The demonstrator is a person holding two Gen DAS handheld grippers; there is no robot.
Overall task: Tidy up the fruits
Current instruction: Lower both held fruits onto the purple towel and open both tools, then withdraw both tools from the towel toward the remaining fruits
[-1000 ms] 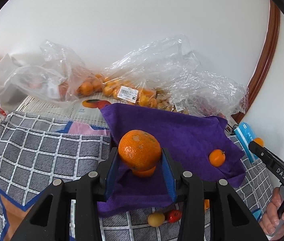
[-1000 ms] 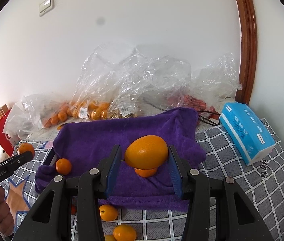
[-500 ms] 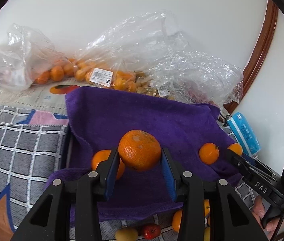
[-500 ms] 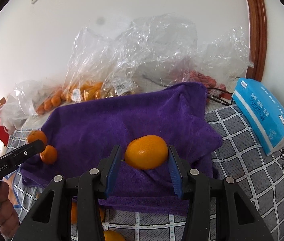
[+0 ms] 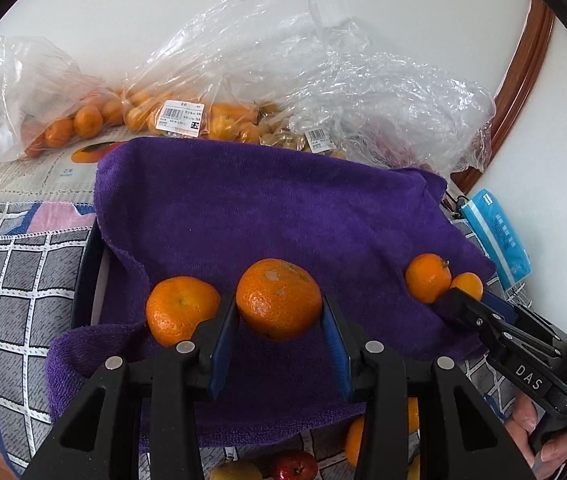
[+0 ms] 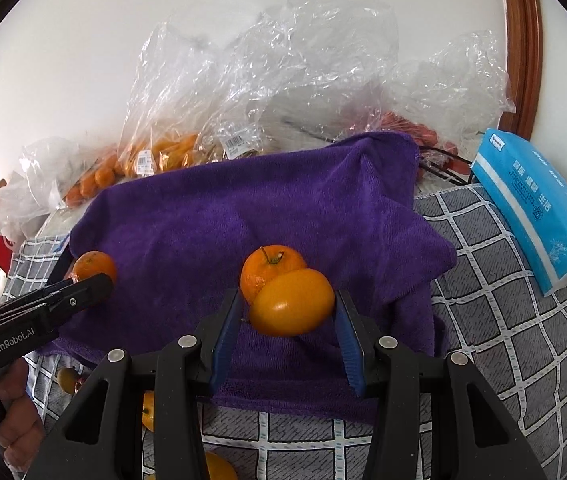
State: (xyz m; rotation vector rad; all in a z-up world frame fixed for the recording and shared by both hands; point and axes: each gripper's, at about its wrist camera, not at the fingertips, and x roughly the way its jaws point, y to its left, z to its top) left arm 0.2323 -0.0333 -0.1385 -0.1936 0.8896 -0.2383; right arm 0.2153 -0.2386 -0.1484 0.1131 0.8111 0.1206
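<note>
My left gripper (image 5: 279,309) is shut on a rough-skinned mandarin (image 5: 279,298), held low over the near part of a purple towel (image 5: 283,208). A second mandarin (image 5: 181,308) lies on the towel just left of its jaws. My right gripper (image 6: 287,305) is shut on a smooth orange fruit (image 6: 292,302), right in front of a stemmed mandarin (image 6: 265,266) that rests on the towel (image 6: 243,208). In the left wrist view that stemmed mandarin (image 5: 427,283) sits at the towel's right end, next to the right gripper's fruit (image 5: 468,285).
Clear plastic bags of oranges (image 5: 187,116) line the wall behind the towel. A blue tissue pack (image 6: 535,208) lies at the right on the grey checked cloth (image 6: 523,340). Loose small fruits, one red (image 5: 295,466), lie in front of the towel. A black tray edge (image 5: 83,272) shows under it.
Both grippers have come down and forward over the towel, each still holding its fruit. The mandarins lying on the towel now sit close beside the jaws.
</note>
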